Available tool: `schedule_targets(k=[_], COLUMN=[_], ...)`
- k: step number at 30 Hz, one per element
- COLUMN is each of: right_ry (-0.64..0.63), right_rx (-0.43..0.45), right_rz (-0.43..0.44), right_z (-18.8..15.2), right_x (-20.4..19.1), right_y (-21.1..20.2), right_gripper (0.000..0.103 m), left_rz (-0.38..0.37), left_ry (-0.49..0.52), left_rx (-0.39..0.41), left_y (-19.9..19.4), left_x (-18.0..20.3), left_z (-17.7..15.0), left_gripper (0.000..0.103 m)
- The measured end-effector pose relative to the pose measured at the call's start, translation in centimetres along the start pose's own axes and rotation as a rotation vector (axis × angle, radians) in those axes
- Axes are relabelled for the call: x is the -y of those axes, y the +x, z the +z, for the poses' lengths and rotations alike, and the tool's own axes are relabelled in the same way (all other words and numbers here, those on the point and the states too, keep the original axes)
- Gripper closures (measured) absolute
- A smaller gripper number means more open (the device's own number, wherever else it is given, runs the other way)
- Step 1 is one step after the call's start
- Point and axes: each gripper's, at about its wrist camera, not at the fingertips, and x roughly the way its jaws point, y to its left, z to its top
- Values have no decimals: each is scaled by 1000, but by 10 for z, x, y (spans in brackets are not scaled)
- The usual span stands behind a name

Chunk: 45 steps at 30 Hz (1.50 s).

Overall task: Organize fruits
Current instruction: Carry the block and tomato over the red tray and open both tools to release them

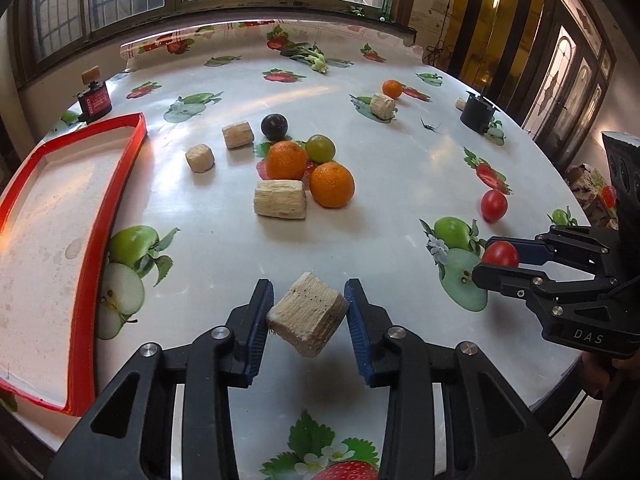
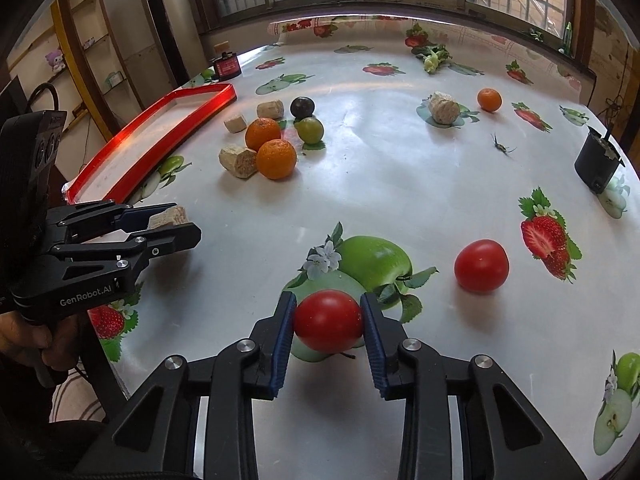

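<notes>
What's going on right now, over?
Left gripper clamps corn piece. Right gripper clamps tomato. Red tray empty, path clear.

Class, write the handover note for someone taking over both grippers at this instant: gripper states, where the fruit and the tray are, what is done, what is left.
Left gripper: shut on a beige block.
Right gripper: shut on a red tomato.
Red tray: at the table's left edge, nothing in it.
Mid-table: two oranges, a green fruit, a dark plum, three beige blocks.
Further off: second tomato, a small orange, another block beside it.
Done: nothing sorted yet.
Left: place both held items, then gather the rest.
</notes>
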Motion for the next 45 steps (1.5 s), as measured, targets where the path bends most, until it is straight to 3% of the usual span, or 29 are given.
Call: schedule_targets(k=[17,27,37,45], right_ry=[-82,-148,-221,-277], right_rx=[58,75,65,6], right_rz=[107,219,326,338], right_z=[49,90,144,177], right_x=[-54,-103,-168,-219], right_y=[0,16,54,110], right_gripper=[69,69,69,70], left_rz=[159,260,332,357], left_ry=[-112,-204,-304,-356], left_rx=[99,129,114,73], left_y=[-54,-72,-74,-61], left_x=[-68,-123,-182,-215], left_z=[3,0,-9,-15], left_gripper=[69,69,69,69])
